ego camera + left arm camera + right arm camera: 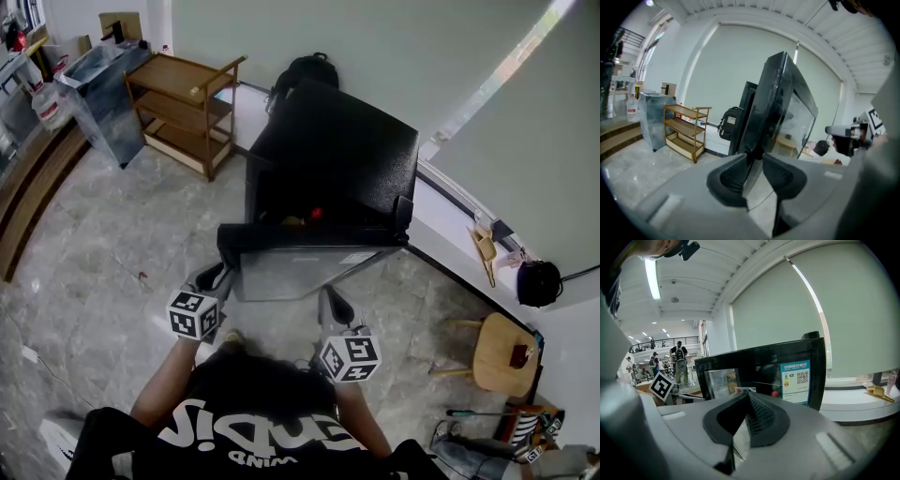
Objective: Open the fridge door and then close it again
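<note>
Left hand-held gripper (pixel 755 158): pinched on the fridge door (pixel 783 104) edge
Right hand-held gripper (pixel 747 397): pressed together, nothing held
Fridge (pixel 337 150): black, boxy, opened; small red item (pixel 317 214) inside
Door: glossy, glass-panelled

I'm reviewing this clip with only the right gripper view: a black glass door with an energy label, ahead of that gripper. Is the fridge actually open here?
Observer: Yes. In the head view the fridge door stands swung out from the fridge, and a gap shows the inside.
Operator: What is holding it?
Observer: The left gripper. In its own view the jaws are closed on the door's side edge.
Operator: Anything behind the fridge?
Observer: A black backpack stands behind it.
</note>
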